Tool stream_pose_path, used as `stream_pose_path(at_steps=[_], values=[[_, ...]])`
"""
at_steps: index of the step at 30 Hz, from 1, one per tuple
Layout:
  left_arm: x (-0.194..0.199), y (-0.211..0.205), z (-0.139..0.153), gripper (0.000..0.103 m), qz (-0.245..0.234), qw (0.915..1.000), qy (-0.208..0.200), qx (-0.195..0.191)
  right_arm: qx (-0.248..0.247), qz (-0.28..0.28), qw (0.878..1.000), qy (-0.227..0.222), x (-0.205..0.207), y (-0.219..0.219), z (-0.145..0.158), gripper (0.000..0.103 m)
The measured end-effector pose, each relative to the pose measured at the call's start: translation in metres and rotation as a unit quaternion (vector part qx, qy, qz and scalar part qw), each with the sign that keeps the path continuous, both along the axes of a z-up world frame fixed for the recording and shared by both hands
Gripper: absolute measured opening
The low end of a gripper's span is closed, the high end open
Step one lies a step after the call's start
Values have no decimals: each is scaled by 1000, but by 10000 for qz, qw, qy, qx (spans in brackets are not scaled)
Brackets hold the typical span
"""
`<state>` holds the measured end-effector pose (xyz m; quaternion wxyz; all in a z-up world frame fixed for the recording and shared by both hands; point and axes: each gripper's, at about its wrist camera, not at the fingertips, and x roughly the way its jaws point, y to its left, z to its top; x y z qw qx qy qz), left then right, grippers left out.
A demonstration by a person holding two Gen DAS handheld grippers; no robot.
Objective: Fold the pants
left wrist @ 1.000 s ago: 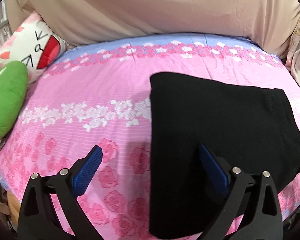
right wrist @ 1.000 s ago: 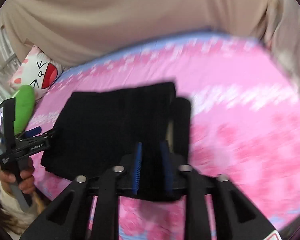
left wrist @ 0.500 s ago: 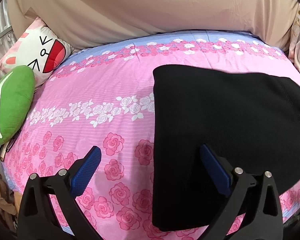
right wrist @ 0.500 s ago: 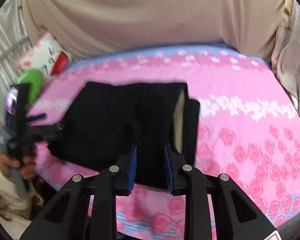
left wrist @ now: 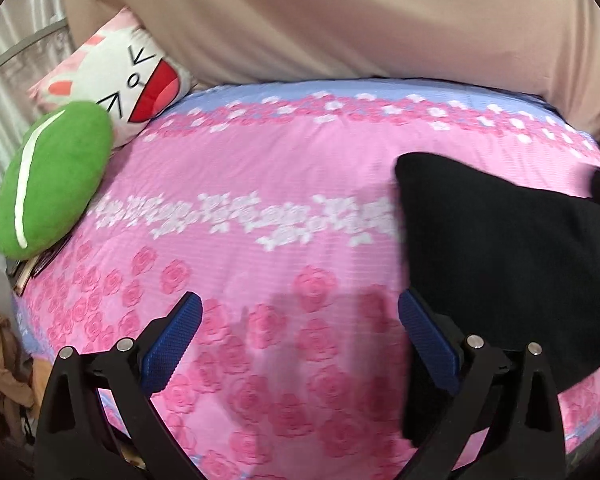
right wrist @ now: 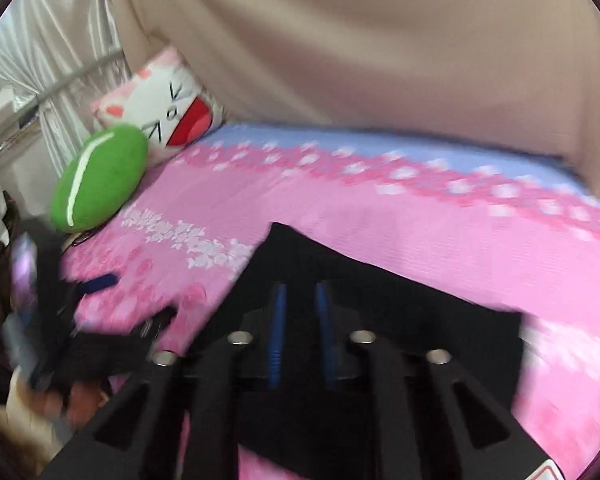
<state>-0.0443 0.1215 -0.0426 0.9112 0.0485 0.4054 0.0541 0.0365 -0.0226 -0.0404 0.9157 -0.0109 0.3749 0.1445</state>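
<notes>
The black pants (left wrist: 500,248) lie folded on the pink flowered bed at the right of the left wrist view. My left gripper (left wrist: 300,316) is open and empty above the bare sheet, just left of the pants' edge. In the right wrist view my right gripper (right wrist: 300,300) has its blue pads (right wrist: 278,320) close together on the black pants (right wrist: 380,292), holding the cloth at its near edge. The left gripper (right wrist: 96,284) shows blurred at the left of that view.
The pink rose-patterned bed sheet (left wrist: 240,184) covers the bed. A green cushion (left wrist: 52,176) and a white cartoon-face pillow (left wrist: 132,76) lie at the far left. A beige cloth wall (left wrist: 320,12) stands behind. Clothes (left wrist: 0,356) hang at the bed's left edge.
My left gripper has moved left off the pants and now hovers over bare sheet. My right gripper has swung left while still holding the pants' edge.
</notes>
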Motion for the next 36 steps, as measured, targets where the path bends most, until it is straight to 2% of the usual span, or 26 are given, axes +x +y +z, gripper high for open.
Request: stream_pose_path(at_steps=[2,3,4,5,8,9,10,11,13,14,15,16,18,19,21,23,24,25,26,27,28,29,30,32,34,36], values=[[0,11,-4,96,55,10000,53,-6,45,146,9984,538,57,27,-37,6],[1,16,-6,96,79,9999,80,-4,30,219,9972,720,69,36,-52,6],[1,19,-7,96,92,9999,105,-7,-262,168,9955,895,91,53,-80,6],[2,23,-9,96,102,9999,131,-16,-332,142,9971,671,96,63,-89,6],[4,30,-13,96,90,9998,178,-47,-738,150,9952,630,97,82,-87,10],[4,30,-14,96,88,9998,184,-64,-749,145,9950,637,95,81,-85,9],[4,31,-15,96,87,9997,188,-88,-541,103,9962,676,89,75,-78,9],[4,32,-16,96,91,9997,199,-111,-44,83,9976,691,79,61,-67,9],[3,31,-18,96,73,9996,242,-118,377,48,9979,521,59,46,-51,9],[2,30,-19,96,61,9996,248,-115,305,-109,9985,453,50,36,-48,9],[3,28,-20,96,46,9996,263,-104,-20,-356,9982,474,40,24,-55,9],[2,26,-21,96,16,9996,275,-94,-143,-452,9973,557,36,21,-61,9],[1,19,-20,96,-42,9997,255,-9,30,-711,9946,752,23,-9,-73,2],[1,17,-20,96,-61,9997,247,3,284,-851,9935,702,10,-24,-68,2],[0,9,-18,96,-92,9997,241,14,461,-1105,9920,401,-13,-46,-51,6],[-2,-2,-16,96,-182,9996,220,-9,378,-1311,9904,230,-29,-64,-43,8],[-1,-7,-15,96,-214,9996,197,6,71,-1470,9884,373,-30,-75,-52,13],[-2,-15,-14,96,-275,9995,172,26,-193,-1582,9858,534,-27,-80,-62,11],[-2,-21,-13,96,-309,9994,163,41,-222,-1534,9863,571,-27,-88,-72,10],[-2,-27,-11,96,-337,9993,150,65,150,-1552,9865,506,-36,-97,-69,11],[-3,-31,-10,96,-352,9993,128,88,266,-1603,9851,564,-40,-99,-64,15],[-4,-35,-8,96,-352,9993,95,115,256,-1704,9840,447,-51,-100,-54,30],[-4,-38,-6,96,-355,9993,83,89,190,-1764,9838,272,-59,-100,-47,57],[-5,-40,-4,97,-507,9982,142,-270,19,-1901,9817,-64,-80,-109,-35,77],[-3,-39,-7,98,-738,9930,355,-853,52,-2032,9791,-50,-92,-122,-35,78],[3,-38,-17,98,-894,9856,583,-1313,370,-2143,9759,210,-101,-141,-48,80]])
